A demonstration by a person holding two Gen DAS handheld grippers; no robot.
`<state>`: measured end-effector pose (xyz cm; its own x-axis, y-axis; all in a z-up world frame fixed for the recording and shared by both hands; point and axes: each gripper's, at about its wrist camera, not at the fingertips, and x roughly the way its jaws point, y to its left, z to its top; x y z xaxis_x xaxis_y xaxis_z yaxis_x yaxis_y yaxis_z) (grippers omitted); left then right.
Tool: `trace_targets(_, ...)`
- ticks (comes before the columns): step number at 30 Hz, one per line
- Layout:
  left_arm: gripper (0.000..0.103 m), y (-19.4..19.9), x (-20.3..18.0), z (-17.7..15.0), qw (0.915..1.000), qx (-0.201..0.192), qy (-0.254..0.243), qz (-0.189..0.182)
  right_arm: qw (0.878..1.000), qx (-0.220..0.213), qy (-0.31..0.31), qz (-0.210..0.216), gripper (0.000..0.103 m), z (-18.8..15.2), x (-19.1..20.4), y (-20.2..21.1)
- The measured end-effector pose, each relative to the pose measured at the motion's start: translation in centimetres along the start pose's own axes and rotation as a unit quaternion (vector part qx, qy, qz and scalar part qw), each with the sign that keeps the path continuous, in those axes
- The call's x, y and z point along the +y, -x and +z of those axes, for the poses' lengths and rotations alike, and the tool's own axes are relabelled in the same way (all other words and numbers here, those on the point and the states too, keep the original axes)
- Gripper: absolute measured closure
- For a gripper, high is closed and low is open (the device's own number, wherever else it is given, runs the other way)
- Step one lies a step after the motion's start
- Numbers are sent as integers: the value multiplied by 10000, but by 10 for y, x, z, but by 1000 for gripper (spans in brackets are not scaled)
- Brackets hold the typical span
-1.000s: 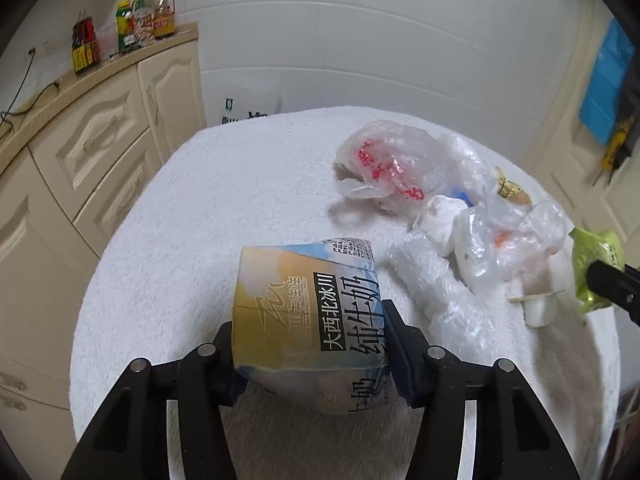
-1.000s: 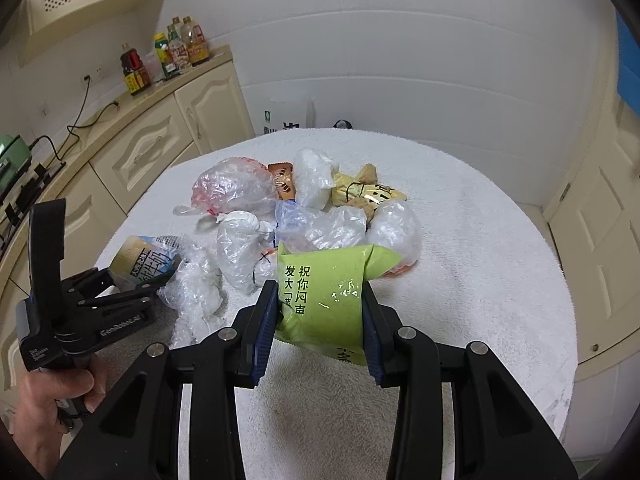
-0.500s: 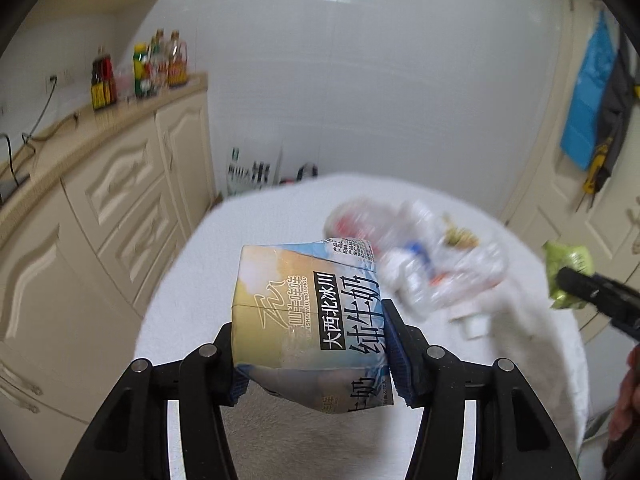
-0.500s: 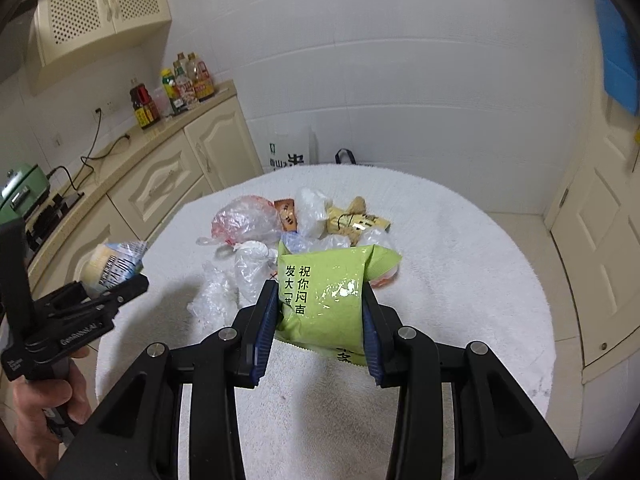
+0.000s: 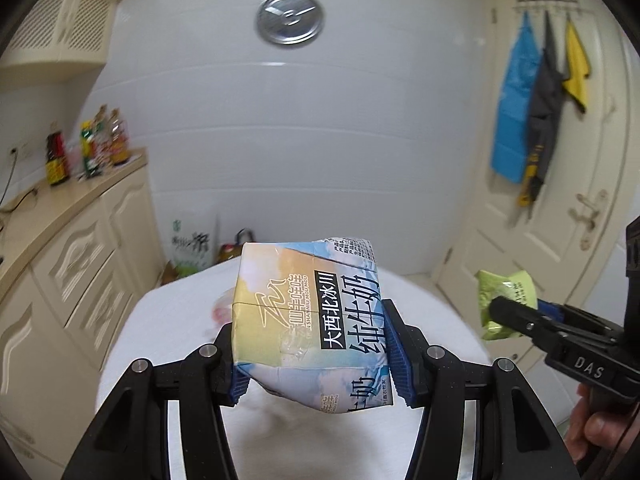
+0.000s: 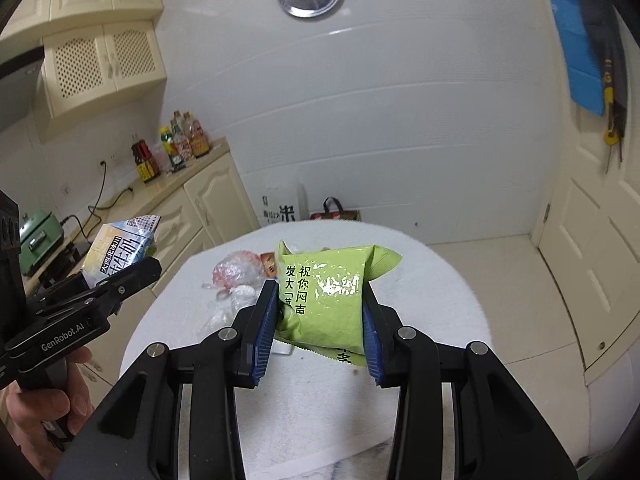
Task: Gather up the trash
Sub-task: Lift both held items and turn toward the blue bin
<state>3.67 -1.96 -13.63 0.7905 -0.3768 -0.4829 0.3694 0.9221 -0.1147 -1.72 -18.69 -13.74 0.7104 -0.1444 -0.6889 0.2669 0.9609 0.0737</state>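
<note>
My left gripper (image 5: 316,354) is shut on a crushed milk carton (image 5: 308,316) with blue, yellow and black print, held high above the round white table (image 5: 168,320). The carton also shows in the right wrist view (image 6: 120,248). My right gripper (image 6: 320,322) is shut on a green snack packet (image 6: 328,296), also held above the table; the packet also shows in the left wrist view (image 5: 506,300). A pile of plastic bags and wrappers (image 6: 236,276) lies on the table below, mostly hidden behind both items.
Cream cabinets (image 5: 68,264) with a counter and sauce bottles (image 5: 86,148) run along the left. A white door (image 5: 560,216) with hung cloths is on the right. A rice sack (image 6: 280,208) and a bag (image 6: 336,212) stand on the floor behind the table.
Both grippers have risen well above the table with the carton and the packet still held. The trash pile has shrunk and dropped lower in both views.
</note>
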Motion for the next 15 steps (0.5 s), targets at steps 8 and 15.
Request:
trace_targets(8,51,-3,-55,6,9971,-220,-294,-663,9973,-496,-282,-457,64,5,-51,55)
trace_targets(15,51,-34,-79,18,9904,-223,-536,-1255,9899,-808,-621,-983,64,3,-102,100)
